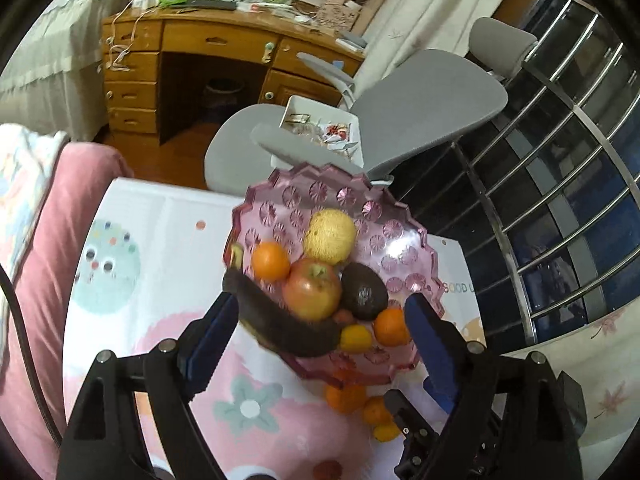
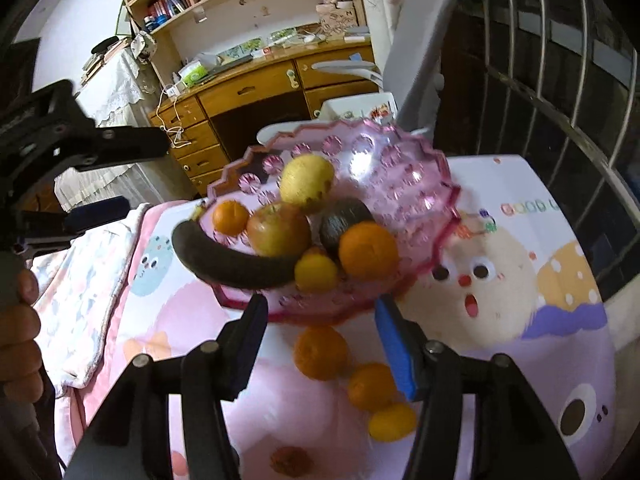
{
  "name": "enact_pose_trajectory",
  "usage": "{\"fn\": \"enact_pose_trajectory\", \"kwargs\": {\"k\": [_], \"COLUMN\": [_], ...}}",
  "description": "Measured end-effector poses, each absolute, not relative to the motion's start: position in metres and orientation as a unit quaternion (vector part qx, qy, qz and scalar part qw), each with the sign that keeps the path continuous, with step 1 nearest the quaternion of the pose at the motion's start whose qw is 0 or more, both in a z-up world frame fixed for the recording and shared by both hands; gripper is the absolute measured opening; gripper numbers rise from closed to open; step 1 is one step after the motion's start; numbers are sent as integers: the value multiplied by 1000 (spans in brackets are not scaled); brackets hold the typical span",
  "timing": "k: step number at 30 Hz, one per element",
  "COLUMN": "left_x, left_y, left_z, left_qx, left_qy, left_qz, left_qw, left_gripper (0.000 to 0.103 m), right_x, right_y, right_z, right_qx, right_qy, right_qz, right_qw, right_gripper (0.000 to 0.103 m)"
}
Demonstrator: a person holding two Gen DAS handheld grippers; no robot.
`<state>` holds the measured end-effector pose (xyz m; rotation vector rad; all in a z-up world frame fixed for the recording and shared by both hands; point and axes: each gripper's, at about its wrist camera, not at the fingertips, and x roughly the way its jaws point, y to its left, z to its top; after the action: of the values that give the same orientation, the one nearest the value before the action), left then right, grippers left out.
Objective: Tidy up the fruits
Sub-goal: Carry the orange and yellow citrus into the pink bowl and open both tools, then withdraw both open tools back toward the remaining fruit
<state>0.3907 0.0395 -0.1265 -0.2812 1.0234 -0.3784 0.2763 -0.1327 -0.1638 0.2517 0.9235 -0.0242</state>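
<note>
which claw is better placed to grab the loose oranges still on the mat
Right, probably. Its open claw looks straight down at the loose oranges just below the pink bowl. In the left claw's view they sit low and partly hidden.

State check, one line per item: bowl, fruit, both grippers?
Pink faceted glass bowl: tilted, loaded with fruit.
Dark overripe banana: in the bowl, lying along its near rim.
Red-yellow apple: in the bowl.
Dark avocado: in the bowl.
Three loose oranges: out of the bowl, on the printed cloth.
Left gripper: open, holding nothing.
Right gripper: open, holding nothing.
</note>
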Motion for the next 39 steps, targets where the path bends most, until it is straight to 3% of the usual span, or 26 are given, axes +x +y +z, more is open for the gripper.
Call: {"fn": "enact_pose_trajectory", "kwargs": {"k": [14, 28, 34, 39], "left_x": [311, 247, 235, 232], "left_y": [22, 5, -8, -15], "left_z": [-165, -221, -241, -256], "left_qx": [-141, -161, -159, -167], "left_qy": [516, 577, 598, 615], "left_qz": [-118, -57, -57, -54], "left_qw": [837, 799, 783, 769], "left_gripper": [85, 82, 72, 52], "right_x": [237, 202, 198, 201], "right_y": [-155, -156, -155, -154], "right_z": [-185, -202, -220, -232], "right_qx": [66, -66, -104, -117], "right_qy": [483, 459, 447, 451], "right_qz": [60, 152, 166, 178], "right_qw": [871, 873, 873, 867], "right_gripper": [56, 56, 56, 56]}}
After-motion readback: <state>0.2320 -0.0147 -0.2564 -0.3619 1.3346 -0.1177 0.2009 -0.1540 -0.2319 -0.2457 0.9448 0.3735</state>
